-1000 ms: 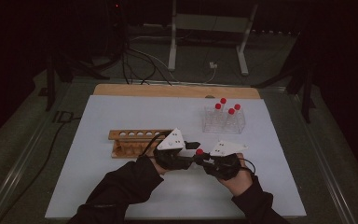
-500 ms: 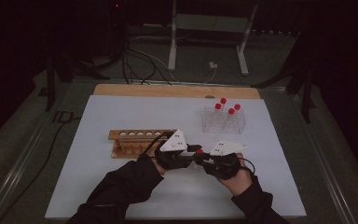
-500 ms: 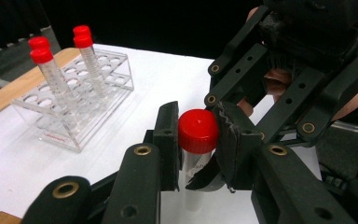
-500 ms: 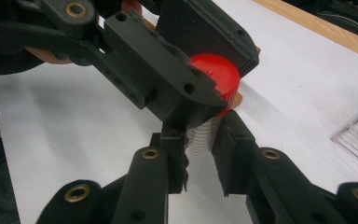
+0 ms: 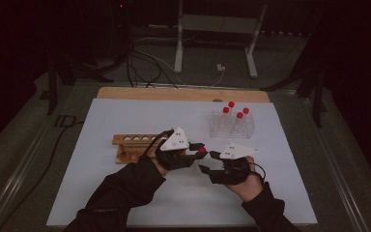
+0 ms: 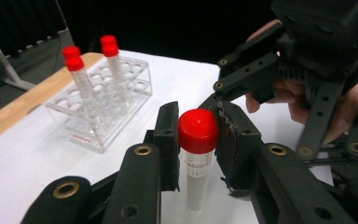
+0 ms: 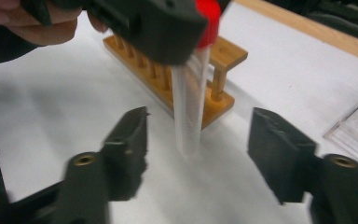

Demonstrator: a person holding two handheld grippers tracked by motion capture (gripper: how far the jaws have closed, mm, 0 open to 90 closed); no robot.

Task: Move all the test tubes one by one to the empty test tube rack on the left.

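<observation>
The step in hand looks like a handover of one red-capped tube (image 6: pixel 197 158) from the right claw to the left. The left gripper (image 6: pixel 196 140) is clenched on the tube just under its cap, pads pressing from both sides, and holds it upright above the white table mat (image 5: pixel 125 193), between the wooden rack (image 5: pixel 135 145) and the clear plastic rack (image 5: pixel 232 126), where three more capped tubes stand. The right gripper (image 7: pixel 198 144) is released: its jaws have just been opening, and they now stand apart on either side of the tube's lower end without touching it. In the high view the two hands sit close together near the middle of the mat, the left gripper (image 5: pixel 195 151) just beside the right gripper (image 5: pixel 207 162). The right gripper view is blurred, so whether the tube's tip clears the mat is hard to say. The likely next move is for the right hand to draw clear, then for the left to carry the tube to an empty hole in the wooden rack, keeping it vertical and lining its tip over the hole before lowering.
</observation>
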